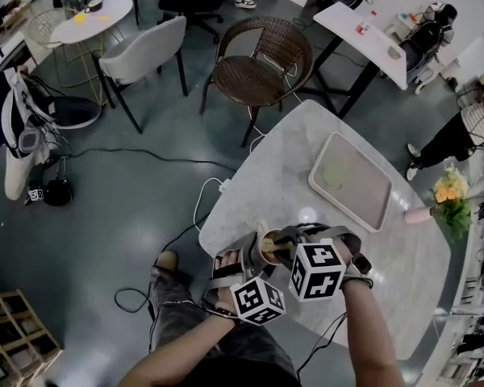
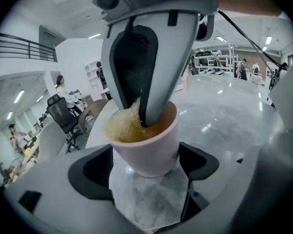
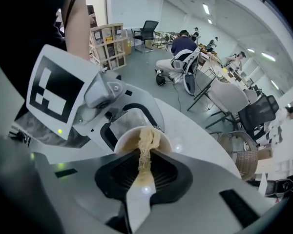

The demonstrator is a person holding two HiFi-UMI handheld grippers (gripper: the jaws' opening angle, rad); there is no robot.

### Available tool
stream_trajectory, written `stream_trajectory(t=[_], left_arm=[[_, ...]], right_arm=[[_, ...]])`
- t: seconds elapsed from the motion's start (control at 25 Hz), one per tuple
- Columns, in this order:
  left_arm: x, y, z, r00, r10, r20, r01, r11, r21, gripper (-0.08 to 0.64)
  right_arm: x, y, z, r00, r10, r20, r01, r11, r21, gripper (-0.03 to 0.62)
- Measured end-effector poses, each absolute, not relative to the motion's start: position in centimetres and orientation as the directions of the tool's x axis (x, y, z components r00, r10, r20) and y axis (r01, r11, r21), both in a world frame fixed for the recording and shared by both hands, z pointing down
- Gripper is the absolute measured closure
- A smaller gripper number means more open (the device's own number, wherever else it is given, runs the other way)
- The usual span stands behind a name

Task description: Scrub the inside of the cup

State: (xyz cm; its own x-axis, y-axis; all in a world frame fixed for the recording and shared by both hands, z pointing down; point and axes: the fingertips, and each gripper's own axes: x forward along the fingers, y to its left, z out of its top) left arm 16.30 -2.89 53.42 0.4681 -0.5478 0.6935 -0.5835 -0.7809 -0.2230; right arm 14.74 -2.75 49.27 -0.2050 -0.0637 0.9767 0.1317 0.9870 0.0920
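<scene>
A white marble table (image 1: 282, 176) takes the right half of the head view, and its near edge is close to the person. On the grey floor behind it stands a brown wicker chair (image 1: 262, 63), and more to the left a grey padded chair (image 1: 145, 51). A pale rectangular tray (image 1: 363, 196) lies on the far right part of the table, well apart from the grippers. Beside the table's right edge there is a bunch of orange and yellow flowers (image 1: 450, 196).

The two grippers meet over the near part of the table, just in front of the person. The left gripper (image 2: 149, 168) is closed on a pale pink cup (image 2: 151, 145): its two dark jaws press against the cup's lower wall from both sides. The cup stands upright with its mouth up, above the marble top near the table's near edge; if its bottom touches the table, I cannot tell. The right gripper (image 3: 142, 168) comes down into the cup from above. Its jaws are pressed together on a yellowish fibrous scrubber (image 3: 147, 140), and this piece sticks out from between the tips. In the left gripper view, the tips of the right gripper are below the cup's rim, and the scrubber lies against the inner wall on the left side of the cup
</scene>
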Motion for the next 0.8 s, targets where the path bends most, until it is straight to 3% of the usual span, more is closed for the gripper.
stream_trajectory(t=[0.24, 0.52, 0.8], left_arm=[[16.4, -2.7, 53.9, 0.504, -0.489, 0.712, -0.491, -0.841, -0.229, 0.144], [16.6, -2.0, 54.7, 0.614, -0.205, 0.762, -0.202, -0.974, -0.099, 0.149], [16.3, -1.7, 55.0, 0.605, -0.022, 0.796, 0.035, -0.998, -0.055, 0.155]], right_arm=[[14.5, -2.0, 49.9, -0.219, 0.036, 0.975, 0.041, 0.999, -0.028, 0.532], [14.3, -1.1, 49.2, -0.294, 0.132, 0.947, -0.026, 0.989, -0.146, 0.532], [14.4, -1.0, 47.0, -0.412, 0.114, 0.904, -0.115, 0.978, -0.176, 0.532]])
